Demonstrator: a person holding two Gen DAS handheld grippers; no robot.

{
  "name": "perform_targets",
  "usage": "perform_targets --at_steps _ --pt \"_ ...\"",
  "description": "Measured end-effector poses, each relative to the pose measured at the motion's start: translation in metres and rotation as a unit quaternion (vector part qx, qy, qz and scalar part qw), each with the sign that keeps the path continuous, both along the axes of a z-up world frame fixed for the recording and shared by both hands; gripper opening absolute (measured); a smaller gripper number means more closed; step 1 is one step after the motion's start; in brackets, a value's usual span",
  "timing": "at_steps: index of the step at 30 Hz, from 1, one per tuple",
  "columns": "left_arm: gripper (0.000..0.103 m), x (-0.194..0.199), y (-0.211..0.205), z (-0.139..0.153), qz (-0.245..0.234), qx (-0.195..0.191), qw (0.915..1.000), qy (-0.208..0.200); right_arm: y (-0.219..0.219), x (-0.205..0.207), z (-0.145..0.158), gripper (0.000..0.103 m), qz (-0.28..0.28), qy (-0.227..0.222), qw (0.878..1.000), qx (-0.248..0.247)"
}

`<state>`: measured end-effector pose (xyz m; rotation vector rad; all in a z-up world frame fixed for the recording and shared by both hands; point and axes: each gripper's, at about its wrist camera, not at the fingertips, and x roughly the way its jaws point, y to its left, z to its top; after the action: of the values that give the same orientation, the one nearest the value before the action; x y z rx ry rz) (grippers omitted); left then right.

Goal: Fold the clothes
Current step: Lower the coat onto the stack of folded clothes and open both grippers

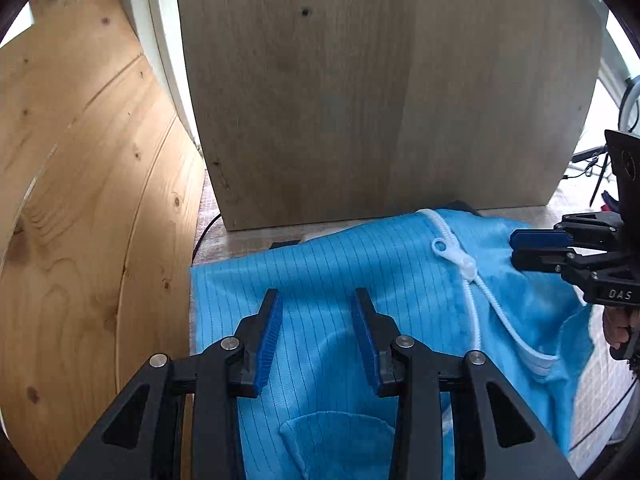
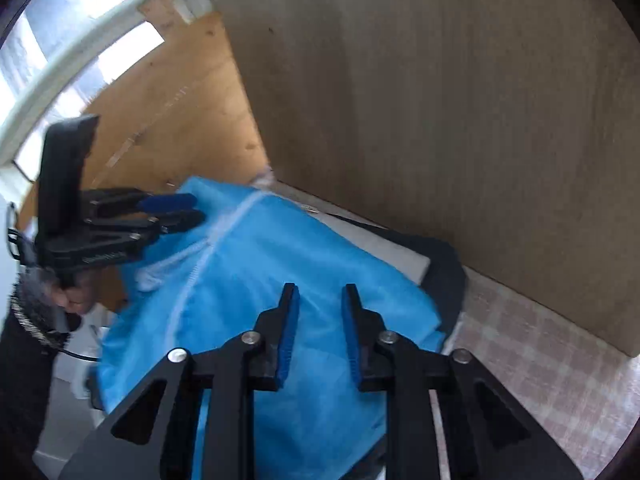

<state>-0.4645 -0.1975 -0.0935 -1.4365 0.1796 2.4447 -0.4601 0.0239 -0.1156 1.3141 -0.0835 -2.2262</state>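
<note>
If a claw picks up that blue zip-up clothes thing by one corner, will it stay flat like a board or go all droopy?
Probably droopy. The blue zip-up garment already lies in soft wrinkles and bunches, so the rest should sag. It looks thin, so likely light. The white zipper curves loosely, so it may dangle and swing.

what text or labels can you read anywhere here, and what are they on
"DAS": white letters on the black body of the right gripper, cut off at the picture's edge.
Pale lettering on the side of the left gripper: too blurred to read.
Nothing readable on the blue garment.
</note>
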Motion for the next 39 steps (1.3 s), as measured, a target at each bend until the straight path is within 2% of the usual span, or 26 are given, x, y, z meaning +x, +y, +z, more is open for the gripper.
perform_targets --at_steps 3,6,10,12,15,17,18,21,22,23,24,25,26,28,30,32,34,36,39 --pt "0.036 -0.011 -0.006 0.008 0.019 0.002 0.9998 -0.003 0.031 -0.009 0.003 0.015 -0.040 -0.019 0.998 -0.033" --pt "0.033 0.003 -0.009 0.031 0.023 -0.011 0.9995 0.017 0.046 0.011 0.027 0.016 -0.041 0.015 0.998 -0.035" --pt "0.033 0.051 0.006 0.054 -0.024 0.037 0.9986 0.029 0.037 0.035 0.047 0.016 0.000 0.040 0.998 -0.039" --pt "0.034 0.082 0.025 0.055 -0.061 0.072 0.9955 0.013 0.025 0.039 0.047 0.016 0.020 0.046 0.999 -0.022" --pt "0.036 0.118 0.054 0.045 -0.098 0.119 0.9874 -0.037 0.012 0.036 0.039 0.016 0.032 0.044 0.999 0.003" --pt "0.039 0.132 0.073 0.040 -0.106 0.127 0.9845 -0.058 0.009 0.033 0.034 0.016 0.039 0.036 0.999 0.004" --pt "0.042 0.134 0.082 0.036 -0.107 0.118 0.9854 -0.059 0.008 0.031 0.033 0.016 0.041 0.034 0.999 0.006" --pt "0.043 0.126 0.092 0.024 -0.083 0.121 0.9870 -0.065 0.007 0.028 0.031 0.016 0.046 0.033 0.998 0.008" --pt "0.041 0.122 0.094 0.020 -0.073 0.125 0.9872 -0.067 0.007 0.028 0.032 0.016 0.049 0.034 0.998 0.008" --pt "0.033 0.118 0.096 0.016 -0.062 0.129 0.9873 -0.070 0.006 0.027 0.031 0.016 0.051 0.034 0.998 0.009" --pt "0.014 0.114 0.096 0.011 -0.053 0.136 0.9865 -0.076 0.005 0.026 0.030 0.016 0.054 0.033 0.998 0.010" --pt "0.004 0.112 0.094 0.006 -0.044 0.148 0.9842 -0.087 0.004 0.023 0.028 0.016 0.055 0.033 0.998 0.015" --pt "0.001 0.111 0.092 0.002 -0.036 0.160 0.9818 -0.095 0.003 0.021 0.025 0.016 0.055 0.033 0.998 0.022" --pt "0.001 0.123 0.091 0.009 -0.047 0.179 0.9794 -0.080 0.002 0.012 0.012 0.016 0.047 0.034 0.997 0.057" --pt "0.002 0.138 0.095 0.016 -0.065 0.164 0.9824 -0.062 0.001 0.003 -0.001 0.016 0.040 0.030 0.995 0.088" --pt "0.003 0.149 0.098 0.018 -0.075 0.145 0.9851 -0.054 0.003 -0.002 -0.007 0.016 0.042 0.022 0.995 0.086" --pt "0.005 0.151 0.094 0.018 -0.066 0.143 0.9858 -0.057 0.005 0.000 0.000 0.016 0.037 0.036 0.995 0.089" --pt "0.020 0.155 0.089 0.021 -0.057 0.143 0.9865 -0.056 0.007 0.004 0.010 0.016 0.033 0.051 0.994 0.093" --pt "0.027 0.170 0.077 0.042 -0.060 0.123 0.9903 -0.022 0.007 0.016 0.031 0.016 0.040 0.081 0.991 0.099"
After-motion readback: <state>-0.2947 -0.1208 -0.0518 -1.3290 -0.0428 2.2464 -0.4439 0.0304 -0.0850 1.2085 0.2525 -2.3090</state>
